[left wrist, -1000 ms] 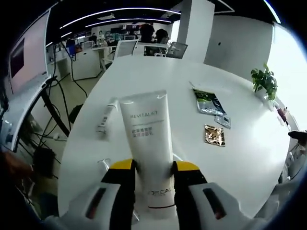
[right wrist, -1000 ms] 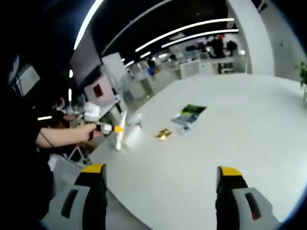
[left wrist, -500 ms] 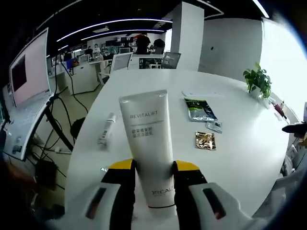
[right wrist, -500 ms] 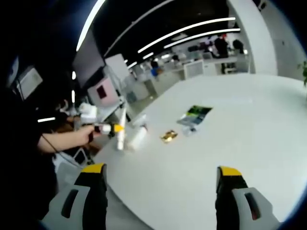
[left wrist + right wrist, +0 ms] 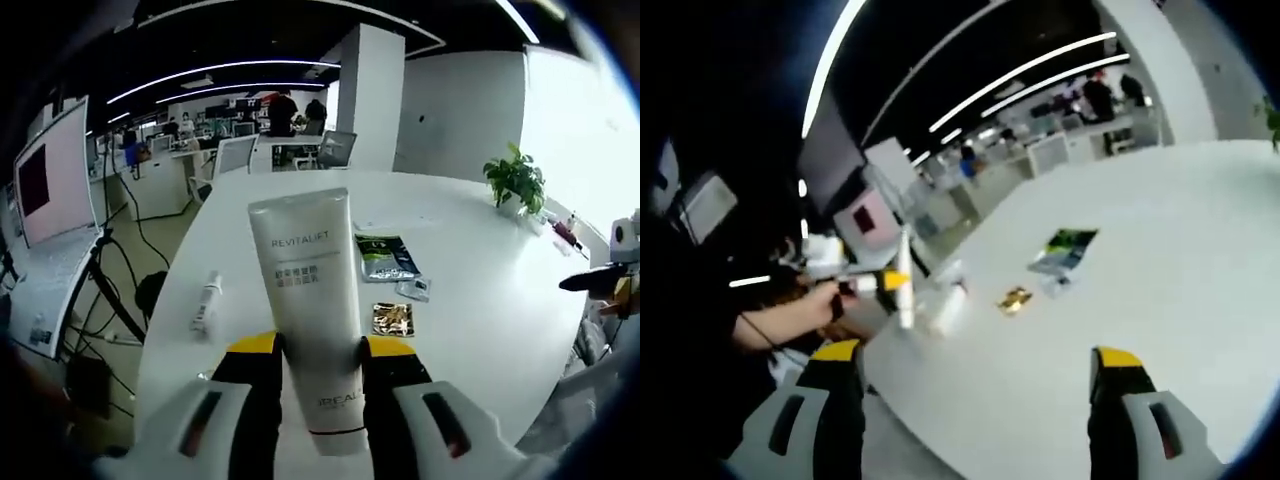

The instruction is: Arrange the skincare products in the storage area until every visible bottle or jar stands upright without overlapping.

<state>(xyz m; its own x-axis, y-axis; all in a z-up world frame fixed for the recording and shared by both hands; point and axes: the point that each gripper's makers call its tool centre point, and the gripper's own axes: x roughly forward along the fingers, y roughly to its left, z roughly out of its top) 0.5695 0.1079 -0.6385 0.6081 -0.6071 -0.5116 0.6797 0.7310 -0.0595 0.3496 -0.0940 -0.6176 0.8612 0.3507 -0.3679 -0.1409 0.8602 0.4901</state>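
A large white tube (image 5: 312,300) printed REVITALIFT stood clamped near its cap end between the jaws, crimped end up and clear of the surface, while a smaller white tube (image 5: 205,303) lay flat on the surface well apart.

One large white squeeze tube (image 5: 310,300), one small white tube (image 5: 205,303), one green sachet (image 5: 383,257), one gold foil sachet (image 5: 393,319), one tiny silver packet (image 5: 412,289), one potted plant (image 5: 516,181)

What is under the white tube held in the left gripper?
The left gripper holds the white tube above the white table. The table directly behind the tube is hidden.
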